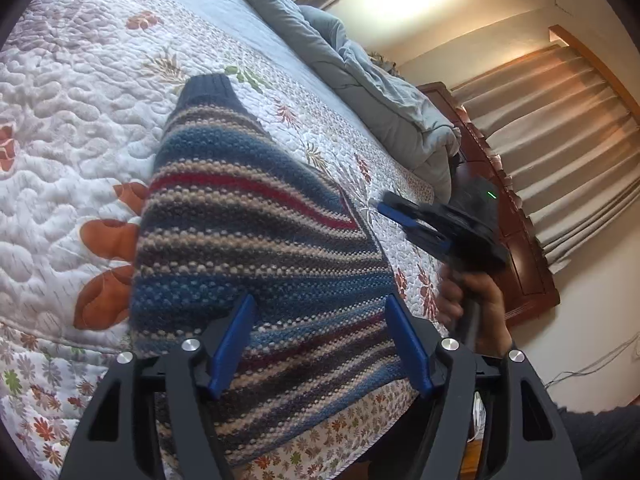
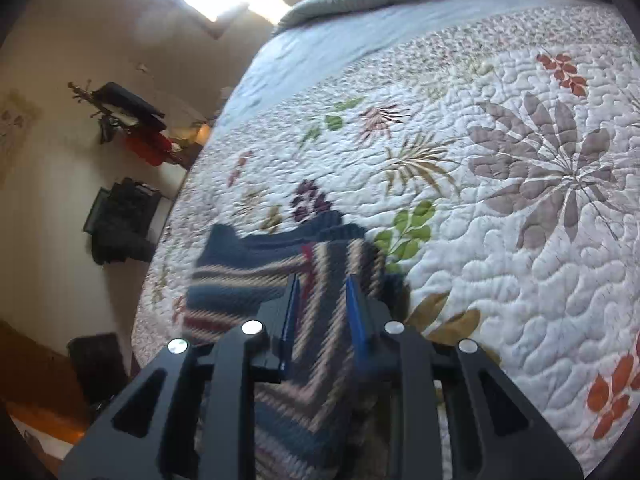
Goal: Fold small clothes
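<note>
A small striped knit sweater point(image 1: 248, 216) in blue, beige and red lies on the floral quilt point(image 1: 72, 128) near the bed's edge, its navy cuff pointing away. My left gripper point(image 1: 320, 312) is open, its blue fingers spread wide just above the sweater's near part. My right gripper point(image 1: 396, 216) shows in the left wrist view, held in a hand at the sweater's right edge. In the right wrist view the right gripper point(image 2: 322, 292) has its blue fingers partly apart over the blurred sweater point(image 2: 272, 276); whether they pinch fabric is unclear.
A grey-blue duvet point(image 1: 360, 76) is bunched at the head of the bed by a dark wooden headboard point(image 1: 516, 240). Beige curtains point(image 1: 560, 120) hang on the right. Clothes hang on a wall rack point(image 2: 128, 120), with dark furniture point(image 2: 120, 220) below.
</note>
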A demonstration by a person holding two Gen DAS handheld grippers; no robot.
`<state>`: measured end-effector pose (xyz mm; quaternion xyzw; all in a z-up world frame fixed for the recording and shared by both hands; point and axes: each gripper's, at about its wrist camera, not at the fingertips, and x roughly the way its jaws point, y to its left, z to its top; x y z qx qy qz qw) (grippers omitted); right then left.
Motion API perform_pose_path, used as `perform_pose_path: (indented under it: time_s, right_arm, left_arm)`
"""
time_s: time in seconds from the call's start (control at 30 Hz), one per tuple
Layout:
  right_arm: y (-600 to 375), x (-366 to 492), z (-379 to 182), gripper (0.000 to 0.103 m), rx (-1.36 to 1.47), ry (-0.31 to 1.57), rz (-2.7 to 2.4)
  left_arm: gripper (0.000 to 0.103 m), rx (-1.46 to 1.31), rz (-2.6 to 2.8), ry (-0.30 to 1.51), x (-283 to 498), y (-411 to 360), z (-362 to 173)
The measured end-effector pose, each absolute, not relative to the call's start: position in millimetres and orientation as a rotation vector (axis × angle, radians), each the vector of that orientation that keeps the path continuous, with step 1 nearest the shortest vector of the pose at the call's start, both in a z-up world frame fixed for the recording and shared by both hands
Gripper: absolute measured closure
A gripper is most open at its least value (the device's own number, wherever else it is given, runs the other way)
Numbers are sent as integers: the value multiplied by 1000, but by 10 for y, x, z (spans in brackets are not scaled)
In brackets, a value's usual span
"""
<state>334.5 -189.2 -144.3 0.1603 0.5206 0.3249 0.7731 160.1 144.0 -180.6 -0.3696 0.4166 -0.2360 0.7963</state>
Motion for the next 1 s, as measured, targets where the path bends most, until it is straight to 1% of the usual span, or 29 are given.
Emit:
perform_pose_path:
  time_s: [0.07, 0.1, 0.17, 0.23, 0.3, 0.33, 0.37, 0.4, 0.43, 0.53, 0.6, 0.67, 0.7, 0.77, 0.8, 0.83, 0.87, 0.9, 0.93, 0.97, 1.0]
  right_arm:
    - [-1855, 2956, -1357, 79, 340, 1148, 801]
    - [-1830, 2807, -1405, 79, 317, 1169, 806]
    - [-1821, 2675, -1597, 83, 302, 1215, 786]
    - [-1881, 2665, -1836, 102, 291, 1234, 716]
    - [-2009, 2687, -1965, 102, 343, 1231, 700]
    - [-2049, 2667, -1935, 102, 366, 1225, 703]
    - [-2078, 2615, -1856, 99, 373, 1205, 707]
    - [-2094, 2511, -1737, 93, 368, 1178, 722]
    - [-2100, 2405, -1631, 93, 360, 1159, 743]
    - [-2094, 2035, -1472, 93, 326, 1138, 797]
    - [-2067, 1913, -1569, 93, 317, 1178, 803]
    - [-2032, 1864, -1817, 95, 247, 1233, 727]
    - [-2046, 1860, -1911, 97, 239, 1244, 703]
    - [-2106, 1820, -1883, 97, 288, 1222, 697]
    - [-2117, 1779, -1814, 92, 305, 1205, 705]
    - [-2128, 1730, -1741, 80, 308, 1187, 709]
    - [-2145, 1653, -1632, 72, 306, 1159, 709]
    - [-2167, 1583, -1552, 52, 307, 1137, 703]
    - [-2195, 1493, -1477, 36, 312, 1117, 694]
    - [-2216, 1406, -1418, 32, 313, 1102, 685]
    - [-2225, 1285, -1356, 25, 304, 1090, 676]
  left_arm:
    - [32, -828, -501, 895, 1603, 1480, -1846]
    - [32, -842, -499, 899, 1618, 1485, -1873]
    - [32, -849, -495, 902, 1663, 1506, -1925]
    - [32, -859, -495, 909, 1674, 1512, -1931]
    - [32, -875, -504, 922, 1684, 1505, -1929]
    - [31, -876, -500, 925, 1677, 1512, -1932]
    - [29, -876, -495, 928, 1681, 1513, -1926]
    - [27, -882, -497, 928, 1681, 1516, -1920]
    - [25, -894, -502, 928, 1686, 1523, -1920]
    - [23, -924, -504, 927, 1692, 1550, -1920]
    - [23, -956, -497, 919, 1673, 1583, -1903]
    - [17, -1000, -494, 894, 1591, 1632, -1821]
    - [17, -1006, -486, 882, 1533, 1656, -1769]
    - [15, -1013, -471, 861, 1376, 1703, -1669]
    - [13, -1022, -466, 851, 1293, 1728, -1632]
    - [9, -1027, -449, 845, 1154, 1761, -1586]
    - [8, -1022, -424, 848, 1013, 1781, -1546]
    - [5, -1015, -413, 853, 927, 1779, -1522]
    - [4, -991, -397, 864, 786, 1761, -1477]
    - [4, -947, -370, 873, 637, 1724, -1417]
    - [4, -886, -327, 883, 497, 1672, -1350]
